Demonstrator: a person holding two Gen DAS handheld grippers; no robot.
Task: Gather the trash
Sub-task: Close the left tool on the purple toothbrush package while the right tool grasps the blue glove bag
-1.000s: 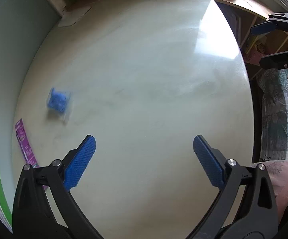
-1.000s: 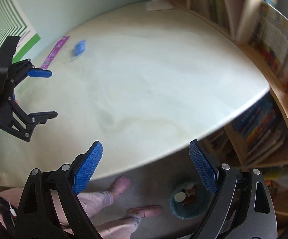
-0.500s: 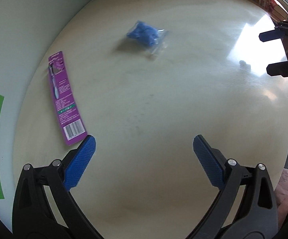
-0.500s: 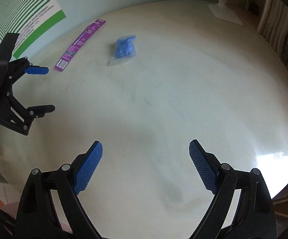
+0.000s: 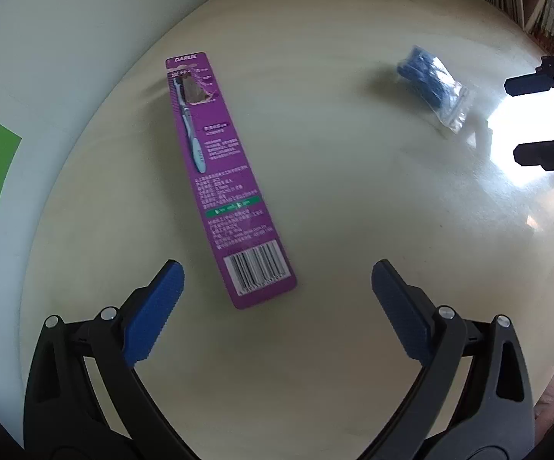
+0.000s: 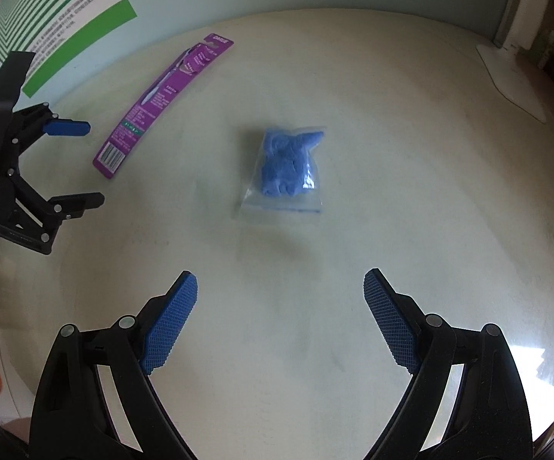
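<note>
Now the left gripper (image 5: 277, 299) hangs closer over the purple toothbrush package (image 5: 221, 176), jaws apart, its barcode end between them. Likewise the right gripper (image 6: 279, 318), spread empty, has neared the blue-filled plastic bag (image 6: 286, 168) mid-table (image 6: 411, 199).

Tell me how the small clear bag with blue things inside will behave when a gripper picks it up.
The clear bag looks thin and crinkled, so it will probably flop and sag. Its blue contents seem loose and may shift. The shiny film could be slippery; the open right gripper should likely pinch the bulky part.
</note>
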